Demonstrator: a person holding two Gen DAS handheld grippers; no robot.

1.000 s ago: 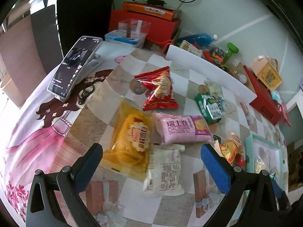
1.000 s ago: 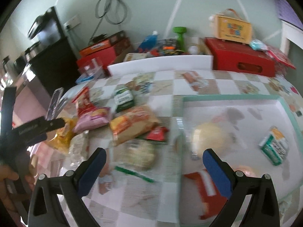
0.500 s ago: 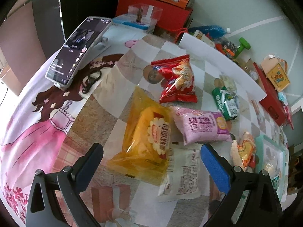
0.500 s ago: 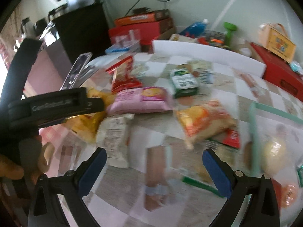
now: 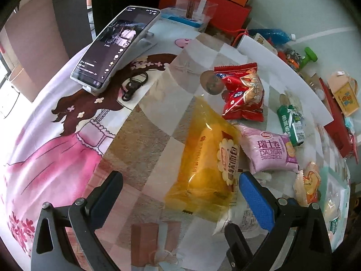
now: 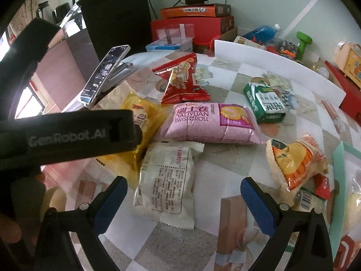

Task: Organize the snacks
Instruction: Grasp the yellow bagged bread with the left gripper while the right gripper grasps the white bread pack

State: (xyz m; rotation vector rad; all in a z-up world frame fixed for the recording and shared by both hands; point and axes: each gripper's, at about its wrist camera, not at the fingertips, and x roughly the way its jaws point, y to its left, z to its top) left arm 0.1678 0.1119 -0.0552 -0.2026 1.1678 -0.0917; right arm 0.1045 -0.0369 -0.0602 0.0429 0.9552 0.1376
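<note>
Checked surface holds six loose packets; the tray at 3 o'clock is barely filled. Your left hand-held gripper and right hand-held gripper are both spread, empty.

Pink snack pack: read "DALIYUAN SWISS ROLL".
Black bar of the left gripper's body: bore "GenRobot.AI".
Other wrappers: print too small to read.

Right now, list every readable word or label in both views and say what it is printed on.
"DALIYUAN SWISS ROLL": pink packet.
"GenRobot.AI": left gripper, on its body in the right wrist view.
Chinese characters on the yellow packet, red packet, green carton and orange box: not transcribed.
White packet print: too small.
</note>
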